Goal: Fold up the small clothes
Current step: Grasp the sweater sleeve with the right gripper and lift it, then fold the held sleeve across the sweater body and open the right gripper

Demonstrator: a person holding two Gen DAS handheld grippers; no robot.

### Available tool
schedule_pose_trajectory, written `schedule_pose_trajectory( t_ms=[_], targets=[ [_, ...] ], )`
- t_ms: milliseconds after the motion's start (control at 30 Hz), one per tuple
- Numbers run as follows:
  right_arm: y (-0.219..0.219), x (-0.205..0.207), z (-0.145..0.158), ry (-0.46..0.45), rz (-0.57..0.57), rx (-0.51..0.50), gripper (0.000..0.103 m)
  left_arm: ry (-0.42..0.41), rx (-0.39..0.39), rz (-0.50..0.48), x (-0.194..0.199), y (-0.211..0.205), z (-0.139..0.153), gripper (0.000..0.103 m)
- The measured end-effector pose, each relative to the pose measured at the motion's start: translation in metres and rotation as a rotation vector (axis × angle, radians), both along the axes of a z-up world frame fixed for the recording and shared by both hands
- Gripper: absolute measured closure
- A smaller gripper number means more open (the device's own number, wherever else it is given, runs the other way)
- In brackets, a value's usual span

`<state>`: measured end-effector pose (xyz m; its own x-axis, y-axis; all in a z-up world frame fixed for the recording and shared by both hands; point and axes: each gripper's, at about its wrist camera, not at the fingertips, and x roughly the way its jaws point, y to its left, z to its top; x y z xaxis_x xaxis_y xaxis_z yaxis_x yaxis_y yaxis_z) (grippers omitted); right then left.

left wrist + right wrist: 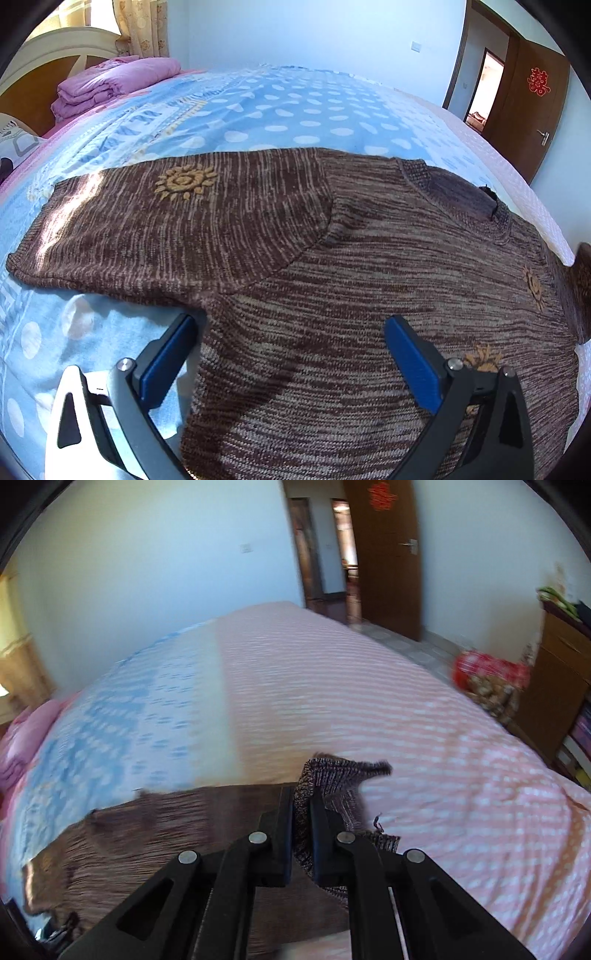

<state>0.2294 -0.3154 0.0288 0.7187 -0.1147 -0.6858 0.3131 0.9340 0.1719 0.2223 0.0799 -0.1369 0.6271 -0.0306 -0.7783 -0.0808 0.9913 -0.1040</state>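
A brown knit sweater (332, 288) with yellow sun patterns lies flat on the bed, one sleeve stretched out to the left. My left gripper (291, 332) is open just above the sweater's body near the armpit, its blue pads apart and holding nothing. In the right wrist view my right gripper (302, 805) is shut on a bunched edge of the sweater (332, 779) and holds it lifted above the bed; the rest of the sweater (147, 834) lies to the left. This view is blurred.
The bed has a blue dotted cover (295, 107) and a pink striped cover (406, 720). A folded pink quilt (114, 83) lies by the headboard. A wooden cabinet (557, 679) and a red bag (487, 672) stand at the right.
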Motion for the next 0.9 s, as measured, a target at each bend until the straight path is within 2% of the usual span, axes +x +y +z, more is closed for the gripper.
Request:
schedule_pose_trajectory(
  t_ms=[133,267,400,500,567,600,667,767,833,900],
  targets=[
    [0.076,0.023,-0.01,0.002,0.151,0.061,0.096,-0.007,-0.009,0.002,-0.001,0.002,0.0,0.0],
    [0.144,0.043,-0.037,0.028,0.259,0.105,0.096,-0.012,-0.016,0.002,-0.002,0.003,0.001,0.0],
    [0.19,0.056,-0.069,0.054,0.33,0.156,0.096,-0.016,-0.024,0.001,-0.002,0.005,0.001,0.0],
    [0.203,0.063,-0.086,0.061,0.368,0.203,0.093,-0.023,-0.036,0.0,-0.002,0.007,0.002,0.0],
    [0.208,0.066,-0.093,0.098,0.402,0.227,0.086,-0.026,-0.042,0.0,-0.003,0.008,0.002,0.0],
    [0.208,0.066,-0.094,0.107,0.419,0.239,0.08,-0.027,-0.045,0.0,-0.003,0.008,0.002,0.0],
    [0.203,0.059,-0.088,0.079,0.445,0.243,0.078,-0.026,-0.045,-0.001,-0.003,0.007,0.002,0.0],
    [0.177,0.038,-0.069,-0.018,0.384,0.199,0.078,-0.026,-0.044,-0.001,-0.002,0.007,0.002,0.0],
    [0.153,0.025,-0.065,-0.004,0.304,0.129,0.078,-0.026,-0.044,-0.001,-0.002,0.006,0.002,0.0],
    [0.132,0.013,-0.068,0.016,0.273,0.071,0.078,-0.025,-0.043,-0.001,-0.002,0.007,0.002,0.0]
  ],
)
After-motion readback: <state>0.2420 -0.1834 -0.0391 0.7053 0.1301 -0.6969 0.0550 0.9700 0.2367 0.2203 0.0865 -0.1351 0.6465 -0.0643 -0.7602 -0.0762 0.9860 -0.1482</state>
